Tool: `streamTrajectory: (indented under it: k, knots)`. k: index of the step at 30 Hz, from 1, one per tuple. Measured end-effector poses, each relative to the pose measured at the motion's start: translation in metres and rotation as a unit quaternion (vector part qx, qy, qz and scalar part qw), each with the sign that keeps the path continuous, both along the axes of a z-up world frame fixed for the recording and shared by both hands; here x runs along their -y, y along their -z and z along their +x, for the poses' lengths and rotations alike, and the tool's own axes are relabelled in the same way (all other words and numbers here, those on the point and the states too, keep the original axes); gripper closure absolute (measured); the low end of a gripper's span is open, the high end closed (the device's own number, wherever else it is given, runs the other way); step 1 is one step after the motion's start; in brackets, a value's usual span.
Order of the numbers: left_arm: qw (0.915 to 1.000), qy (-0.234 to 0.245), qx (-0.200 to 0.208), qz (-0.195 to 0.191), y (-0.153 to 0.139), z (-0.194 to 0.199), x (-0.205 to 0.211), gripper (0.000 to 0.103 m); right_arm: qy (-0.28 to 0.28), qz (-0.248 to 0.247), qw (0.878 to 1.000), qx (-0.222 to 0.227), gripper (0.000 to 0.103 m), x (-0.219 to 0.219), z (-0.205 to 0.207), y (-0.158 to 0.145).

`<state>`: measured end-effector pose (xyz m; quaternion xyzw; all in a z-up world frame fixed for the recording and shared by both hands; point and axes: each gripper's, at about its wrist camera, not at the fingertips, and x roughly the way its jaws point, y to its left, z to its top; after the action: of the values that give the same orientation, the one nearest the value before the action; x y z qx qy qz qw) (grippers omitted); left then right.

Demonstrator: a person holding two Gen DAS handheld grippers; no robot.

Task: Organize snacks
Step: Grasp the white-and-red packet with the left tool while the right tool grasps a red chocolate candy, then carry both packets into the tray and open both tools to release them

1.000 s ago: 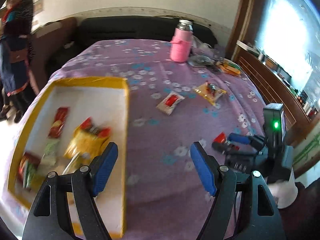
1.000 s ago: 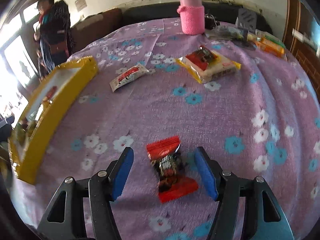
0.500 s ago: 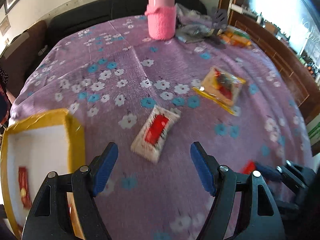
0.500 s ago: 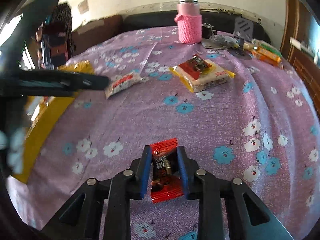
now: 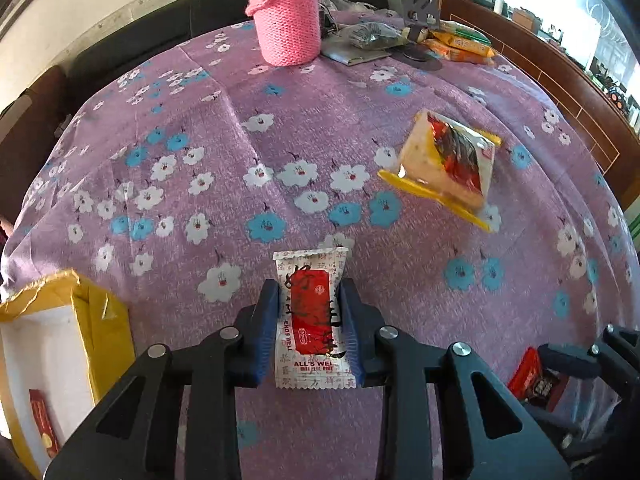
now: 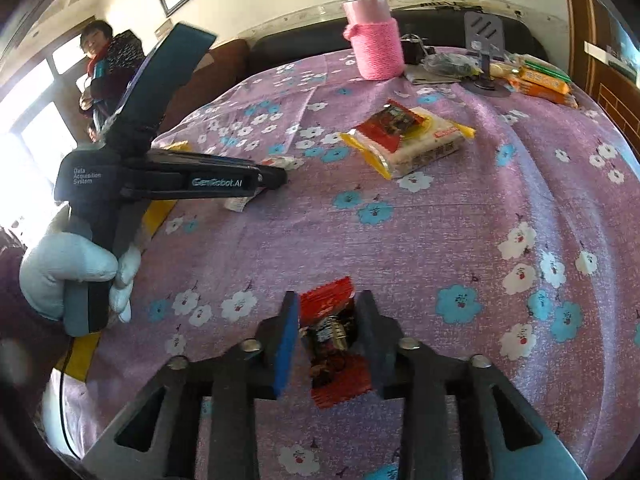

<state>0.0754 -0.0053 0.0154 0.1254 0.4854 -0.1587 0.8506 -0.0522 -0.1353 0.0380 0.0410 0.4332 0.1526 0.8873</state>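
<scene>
The left gripper (image 5: 311, 322) is closing, and its blue pads already press both sides of a white snack packet with a red label (image 5: 313, 320), which lies on the purple flowered tablecloth (image 5: 280, 152). The yellow box (image 5: 105, 322) is just to its left. The right gripper (image 6: 327, 338) is opening around a red snack packet (image 6: 334, 344); its left pad stands clear of the wrapper. A clear and yellow snack bag (image 6: 408, 140) lies farther away.
</scene>
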Motion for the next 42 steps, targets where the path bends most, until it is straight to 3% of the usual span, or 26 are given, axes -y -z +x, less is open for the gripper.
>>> streamTrajectory:
  k: [2,5,9,16,23,28,32,42]
  knots:
    - [1.0,-0.003,0.001,-0.001,-0.001,-0.005,-0.002,0.076,-0.013,-0.019,1.0,0.005,0.055,-0.008,-0.003,0.0]
    - [0.9997,-0.014,-0.001,-0.018,-0.007,-0.017,-0.013,0.076,-0.033,-0.045,0.998,0.009,0.054,-0.018,-0.007,0.001]
    - [0.9983,-0.026,0.013,-0.051,-0.028,-0.039,-0.033,0.076,-0.034,-0.082,0.996,0.016,0.071,-0.023,-0.011,0.001]
    - [0.9893,-0.06,0.05,-0.123,-0.07,-0.084,-0.091,0.076,-0.015,-0.046,0.999,0.016,0.081,-0.014,-0.012,-0.004]
    - [0.9773,-0.122,0.084,-0.152,-0.087,-0.114,-0.169,0.076,-0.017,0.0,0.999,0.044,0.081,-0.025,-0.023,-0.041]
    - [0.9686,-0.177,0.084,-0.154,-0.08,-0.122,-0.22,0.076,-0.062,0.04,0.995,0.06,0.082,-0.063,-0.024,-0.078]
    - [0.9631,-0.208,0.075,-0.154,-0.068,-0.122,-0.249,0.076,-0.111,0.068,0.991,0.045,0.082,-0.111,-0.014,-0.094]
    - [0.9554,-0.244,0.05,-0.158,-0.044,-0.104,-0.287,0.076,-0.171,0.051,0.984,-0.012,0.082,-0.237,0.026,-0.062]
